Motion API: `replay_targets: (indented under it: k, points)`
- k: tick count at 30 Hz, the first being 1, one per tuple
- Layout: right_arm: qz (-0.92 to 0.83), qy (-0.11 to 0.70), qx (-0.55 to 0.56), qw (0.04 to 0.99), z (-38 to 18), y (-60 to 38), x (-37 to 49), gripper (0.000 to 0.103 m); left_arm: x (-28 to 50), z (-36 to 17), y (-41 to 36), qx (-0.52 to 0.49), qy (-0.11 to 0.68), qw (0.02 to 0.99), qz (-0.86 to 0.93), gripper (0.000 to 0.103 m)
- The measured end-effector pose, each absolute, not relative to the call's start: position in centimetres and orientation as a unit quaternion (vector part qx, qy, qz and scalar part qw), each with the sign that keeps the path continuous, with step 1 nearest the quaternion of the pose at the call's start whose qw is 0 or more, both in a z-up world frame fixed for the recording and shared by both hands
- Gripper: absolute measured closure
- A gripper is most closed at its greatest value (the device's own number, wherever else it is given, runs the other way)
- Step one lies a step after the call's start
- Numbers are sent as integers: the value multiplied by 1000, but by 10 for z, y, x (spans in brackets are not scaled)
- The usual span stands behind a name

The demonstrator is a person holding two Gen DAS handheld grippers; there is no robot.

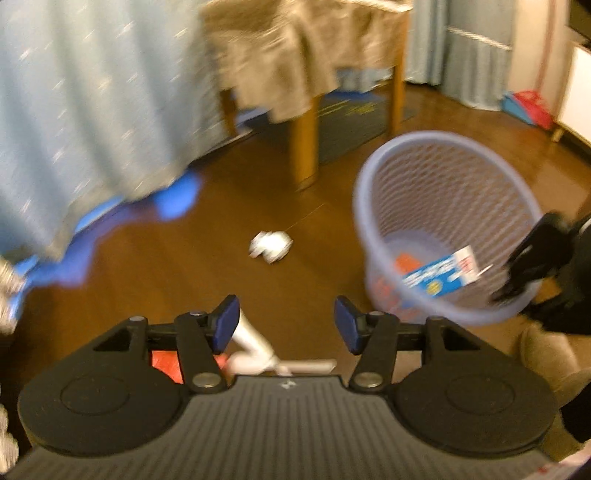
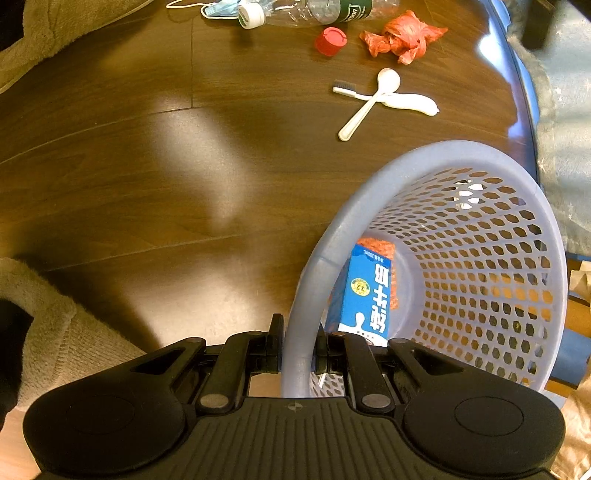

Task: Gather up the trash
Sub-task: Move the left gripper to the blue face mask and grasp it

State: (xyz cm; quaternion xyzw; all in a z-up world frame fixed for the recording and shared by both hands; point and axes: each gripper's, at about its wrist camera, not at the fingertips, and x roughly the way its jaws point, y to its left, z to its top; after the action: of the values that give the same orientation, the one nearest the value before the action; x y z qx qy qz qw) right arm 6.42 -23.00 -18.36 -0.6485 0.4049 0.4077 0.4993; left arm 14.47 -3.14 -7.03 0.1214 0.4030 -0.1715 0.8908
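Right wrist view shows the right hand-held gripper (image 2: 298,345) clamped on the basket (image 2: 369,192) rim, while the left hand-held gripper (image 1: 286,325) hangs wide open and empty above the floor (image 1: 207,258).

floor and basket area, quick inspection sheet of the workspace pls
surface: brown wood floor, light glare.
job's things: lavender mesh basket, tilted, holding a blue carton and something orange.
clutter: crumpled white paper; plastic bottle, red cap, red wrapper, white spoon crossing a toothbrush, face mask.
grippers: left gripper open, empty; right gripper shut on the basket rim.
cables: nothing seen.
surroundings: cloth-covered table, pale curtains.
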Motion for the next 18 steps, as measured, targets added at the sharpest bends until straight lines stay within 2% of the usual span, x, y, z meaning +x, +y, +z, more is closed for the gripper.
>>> replay_targets:
  k: [11,18]
  points:
    - [406,405,-649,500,-182,-231,67,94,98,-126,53,93,472,874,-62,46]
    - [403,407,-649,501,-182,-232,69,94,64,-163,70,86,505,858,-46,45]
